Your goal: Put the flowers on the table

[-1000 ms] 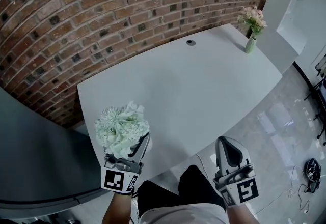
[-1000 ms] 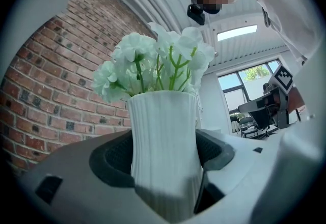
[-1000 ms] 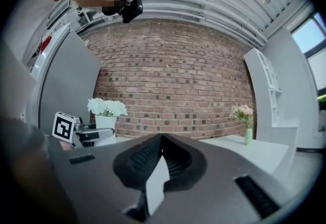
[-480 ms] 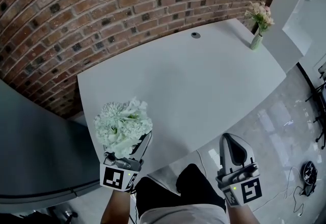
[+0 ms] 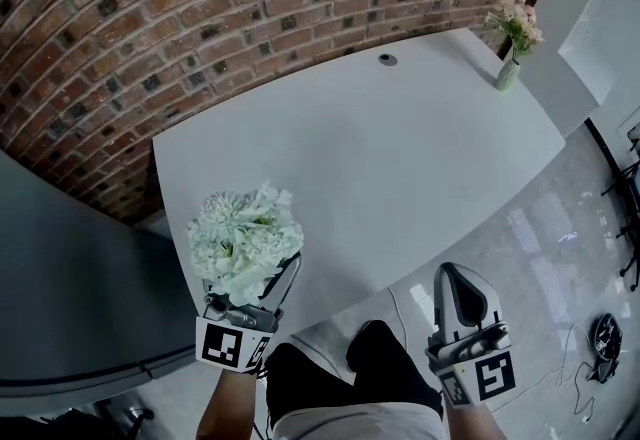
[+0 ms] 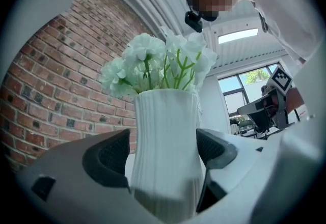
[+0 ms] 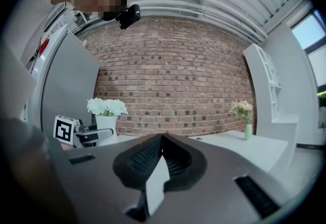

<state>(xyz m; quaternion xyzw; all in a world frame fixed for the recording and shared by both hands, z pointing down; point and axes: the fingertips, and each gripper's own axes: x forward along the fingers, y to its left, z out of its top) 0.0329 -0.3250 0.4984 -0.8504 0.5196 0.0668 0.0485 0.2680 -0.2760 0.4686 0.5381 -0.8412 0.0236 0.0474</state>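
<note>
A bunch of pale green-white flowers [image 5: 245, 240] stands in a white ribbed vase [image 6: 165, 141]. My left gripper [image 5: 250, 283] holds the vase off the near left corner of the white table [image 5: 400, 148]. Its jaws are opening, with the vase between them and both pads against its sides. In the head view the blooms hide the vase. My right gripper [image 5: 452, 278] is shut and empty, out past the table's front edge. The right gripper view shows the flowers [image 7: 107, 107] and vase [image 7: 106, 123] at the left.
A small green vase of pink flowers [image 5: 513, 38] stands at the table's far right corner, and a cable hole [image 5: 387, 59] sits near the back edge. A brick wall [image 5: 200, 18] runs behind. A grey panel [image 5: 70, 308] is at my left, shiny floor [image 5: 560, 258] at my right.
The left gripper with the flowers has edged slightly up and toward the table. The right gripper has barely moved.
</note>
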